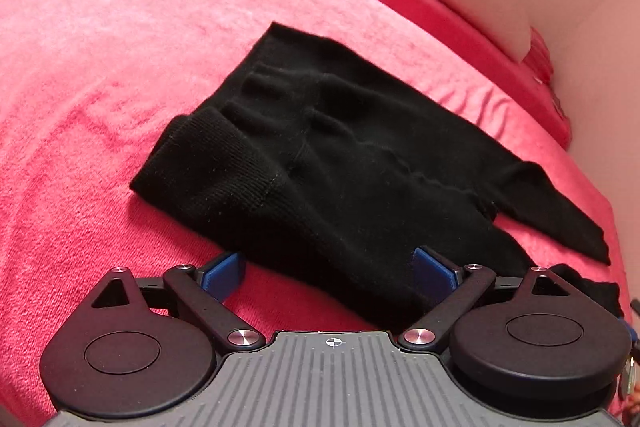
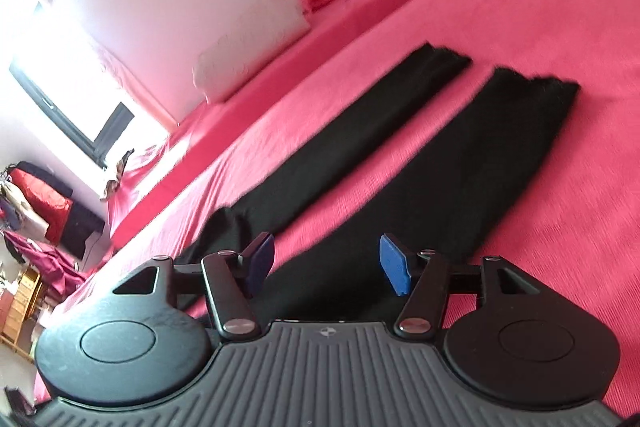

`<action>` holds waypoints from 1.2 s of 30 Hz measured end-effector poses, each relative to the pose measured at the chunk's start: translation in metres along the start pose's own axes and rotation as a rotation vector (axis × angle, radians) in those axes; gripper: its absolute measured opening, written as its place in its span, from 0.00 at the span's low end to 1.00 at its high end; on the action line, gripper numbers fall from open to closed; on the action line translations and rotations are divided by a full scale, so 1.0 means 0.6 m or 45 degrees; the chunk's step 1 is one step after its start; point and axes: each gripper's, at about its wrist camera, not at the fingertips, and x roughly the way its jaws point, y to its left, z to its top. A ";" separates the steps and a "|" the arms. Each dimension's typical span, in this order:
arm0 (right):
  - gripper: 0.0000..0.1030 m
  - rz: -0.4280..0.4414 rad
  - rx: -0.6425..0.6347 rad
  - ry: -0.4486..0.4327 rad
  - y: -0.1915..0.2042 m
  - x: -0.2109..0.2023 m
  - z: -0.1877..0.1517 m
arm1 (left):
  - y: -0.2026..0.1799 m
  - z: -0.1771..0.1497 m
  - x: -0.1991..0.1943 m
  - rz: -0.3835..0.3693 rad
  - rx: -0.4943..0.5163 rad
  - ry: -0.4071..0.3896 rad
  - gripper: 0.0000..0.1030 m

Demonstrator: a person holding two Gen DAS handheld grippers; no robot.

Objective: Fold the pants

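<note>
With both the left gripper (image 1: 328,267) and right gripper (image 2: 326,265) fingers apart and seemingly gripping nothing, the black pants (image 2: 420,167) lie unfolded on the pink bed (image 2: 560,27), so a shallow pinch could bunch one layer.

The black pants (image 1: 340,155) run hidden under the left tool (image 1: 332,275); far clutter (image 2: 28,227) blurs.

no lettering, labels, brands or numbers can be read in either wrist view; the only mark is a small crosshair symbol (image 1: 332,341) on each gripper's ribbed grey body.
</note>
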 end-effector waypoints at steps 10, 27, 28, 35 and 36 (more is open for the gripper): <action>0.60 -0.092 0.052 0.059 -0.030 -0.005 -0.039 | 0.018 0.006 -0.010 0.027 -0.003 -0.037 0.97; 0.08 0.011 -0.023 -0.087 0.007 -0.006 -0.010 | -0.027 0.035 -0.041 -0.016 0.159 -0.239 0.77; 0.08 0.018 -0.027 -0.094 0.011 -0.006 -0.004 | -0.030 0.040 -0.040 -0.020 0.163 -0.245 0.77; 0.08 0.095 -0.035 -0.117 0.037 0.038 0.060 | -0.052 0.099 -0.015 -0.043 0.190 -0.272 0.77; 0.08 0.103 -0.037 -0.111 0.040 0.051 0.072 | -0.055 0.112 -0.008 -0.049 0.195 -0.274 0.77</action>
